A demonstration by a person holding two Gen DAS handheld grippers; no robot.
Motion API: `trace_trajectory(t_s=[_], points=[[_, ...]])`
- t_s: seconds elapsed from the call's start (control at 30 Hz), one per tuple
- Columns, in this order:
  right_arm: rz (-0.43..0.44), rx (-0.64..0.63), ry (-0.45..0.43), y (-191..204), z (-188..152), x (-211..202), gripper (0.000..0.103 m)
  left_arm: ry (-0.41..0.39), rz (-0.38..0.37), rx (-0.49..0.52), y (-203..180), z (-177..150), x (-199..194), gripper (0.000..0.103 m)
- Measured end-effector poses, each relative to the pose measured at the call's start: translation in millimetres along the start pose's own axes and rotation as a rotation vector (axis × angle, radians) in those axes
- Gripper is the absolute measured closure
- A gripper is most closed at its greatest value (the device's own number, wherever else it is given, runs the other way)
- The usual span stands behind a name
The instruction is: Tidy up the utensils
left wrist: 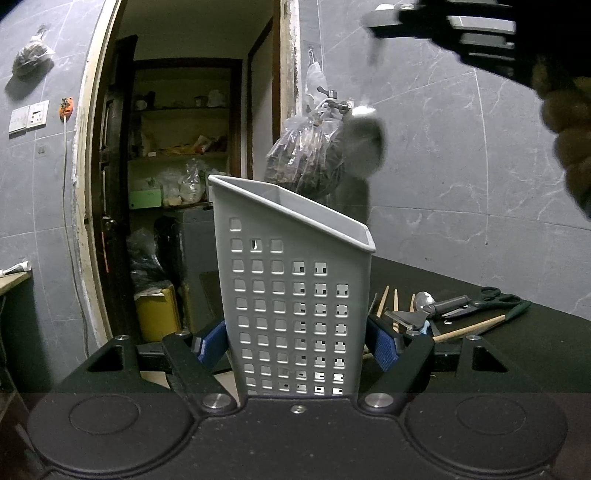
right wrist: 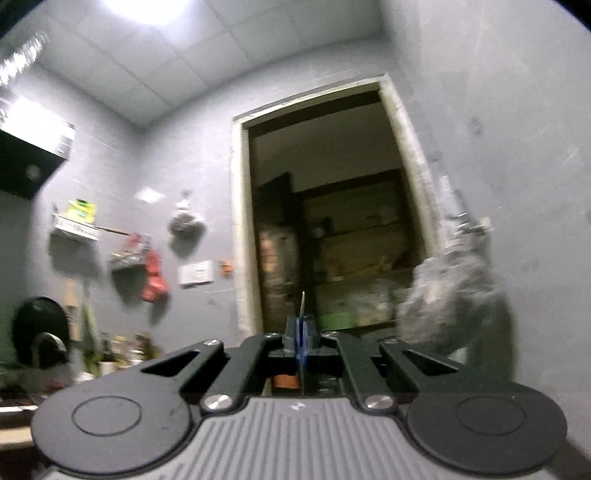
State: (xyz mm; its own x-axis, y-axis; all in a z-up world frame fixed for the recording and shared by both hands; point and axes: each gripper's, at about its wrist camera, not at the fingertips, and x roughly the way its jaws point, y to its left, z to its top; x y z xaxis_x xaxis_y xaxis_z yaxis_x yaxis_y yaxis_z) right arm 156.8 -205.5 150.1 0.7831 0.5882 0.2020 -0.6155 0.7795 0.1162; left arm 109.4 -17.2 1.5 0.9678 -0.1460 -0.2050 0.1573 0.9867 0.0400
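Left wrist view first: the left gripper (left wrist: 297,345) is clamping a grey perforated utensil holder (left wrist: 291,291), its blue pads (left wrist: 382,345) pressing on both sides, jaws spread wide around it. The holder is standing upright on the dark countertop (left wrist: 498,354) with its slanted open rim facing up. Just right of those tongs a pile of utensils is lying on the counter: wooden chopsticks (left wrist: 472,326), a metal spoon (left wrist: 424,298), a peeler-looking thing (left wrist: 406,319) and black-handled scissors (left wrist: 480,301), all bunched together and partly overlapping. Behind the holder a plastic bag (left wrist: 306,155) is hanging off a wall tap, and there's an open doorway (left wrist: 184,147) with cluttered shelves further back. Up in the top right the right gripper (left wrist: 384,22) is hanging in the air, held by a hand (left wrist: 569,122), too blurry to read there. Right wrist view: the right gripper (right wrist: 302,332) is pinching a thin flat metal piece (right wrist: 302,306) edge-on between fully closed blue pads; can't tell which utensil it is. It's pointing at the doorway (right wrist: 325,221), with the hanging bag (right wrist: 450,291) to its right and wall racks to its left, all smeared by motion blur.
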Motion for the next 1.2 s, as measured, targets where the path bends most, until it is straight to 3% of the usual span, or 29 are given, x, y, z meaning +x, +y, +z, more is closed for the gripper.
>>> trace_trajectory(t_s=[0.2, 0.5, 0.77, 0.8, 0.83, 0.87, 0.9, 0.93, 1.07, 1.2], points=[[0.06, 0.048, 0.068, 3, -27, 28, 0.101, -0.001, -0.005, 0.0, 0, -1, -2, 0.024], [0.02, 0.099, 0.202, 0, -73, 35, 0.101, -0.002, -0.007, -0.001, 0, -2, -2, 0.024], [-0.001, 0.086, 0.275, 2, -87, 37, 0.101, -0.002, -0.007, -0.002, 0, -2, -2, 0.024], [-0.004, 0.081, 0.283, 3, -87, 37, 0.099, -0.002, -0.007, -0.002, 0, -2, -2, 0.024], [-0.009, 0.079, 0.29, 4, -87, 38, 0.091, -0.002, -0.008, -0.004, 0, -2, -2, 0.024], [-0.012, 0.08, 0.298, 3, -89, 37, 0.08, -0.002, -0.007, -0.004, 0, -2, -2, 0.024], [-0.009, 0.083, 0.296, 4, -88, 35, 0.058, -0.002, -0.007, -0.004, -1, -2, -2, 0.024], [-0.007, 0.084, 0.286, 4, -89, 32, 0.051, -0.002, -0.007, -0.004, 0, -2, -3, 0.024], [-0.017, 0.08, 0.254, 2, -82, 21, 0.05, -0.002, -0.008, -0.004, -1, -2, -4, 0.024], [-0.063, 0.093, 0.207, -8, -75, 1, 0.038, -0.002, -0.009, -0.005, 0, -1, -4, 0.024]])
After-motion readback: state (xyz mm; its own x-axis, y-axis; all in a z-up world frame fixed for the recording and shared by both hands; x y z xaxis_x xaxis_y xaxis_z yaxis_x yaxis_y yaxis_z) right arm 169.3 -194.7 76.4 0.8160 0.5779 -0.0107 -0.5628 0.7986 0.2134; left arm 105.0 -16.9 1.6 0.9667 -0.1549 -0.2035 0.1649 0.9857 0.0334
